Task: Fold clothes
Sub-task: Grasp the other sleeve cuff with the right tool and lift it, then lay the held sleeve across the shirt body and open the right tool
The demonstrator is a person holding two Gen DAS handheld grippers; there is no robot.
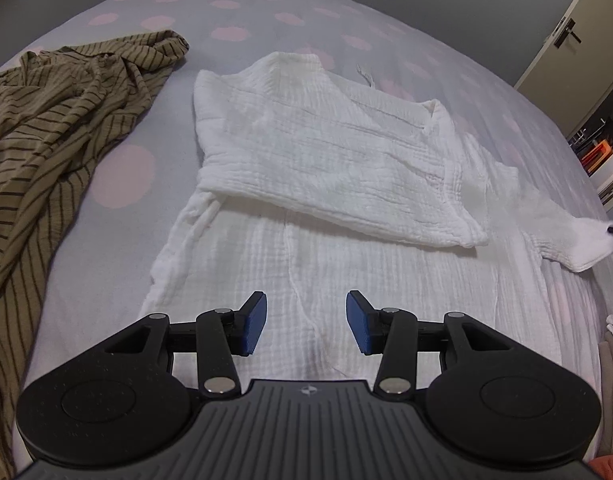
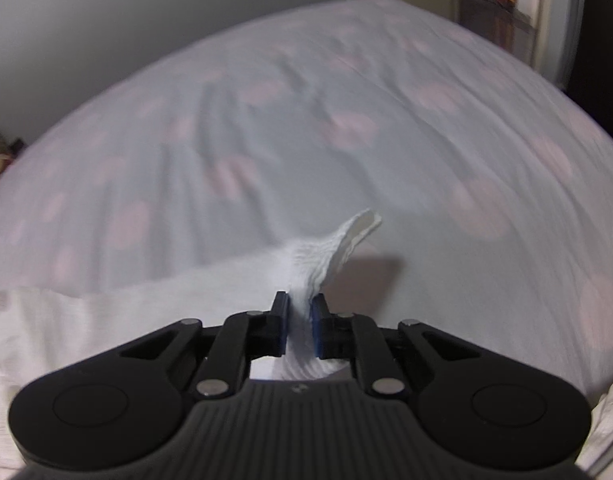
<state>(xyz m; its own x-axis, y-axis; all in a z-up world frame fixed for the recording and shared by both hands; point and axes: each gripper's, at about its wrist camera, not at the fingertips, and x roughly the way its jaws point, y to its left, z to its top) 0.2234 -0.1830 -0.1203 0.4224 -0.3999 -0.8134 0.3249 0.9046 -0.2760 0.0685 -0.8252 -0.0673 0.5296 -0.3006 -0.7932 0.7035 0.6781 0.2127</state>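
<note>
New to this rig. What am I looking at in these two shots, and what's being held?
No robot arm here: a person holds a two-finger tool in each hand, and each tool carries a fisheye camera looking along its fingers. The left wrist view shows the left tool open, holding nothing, above a white crinkled garment spread on a dotted bedsheet, one sleeve already folded across. A striped brown garment lies crumpled beside it. The right wrist view shows the right tool shut on the garment's other sleeve end.
</note>
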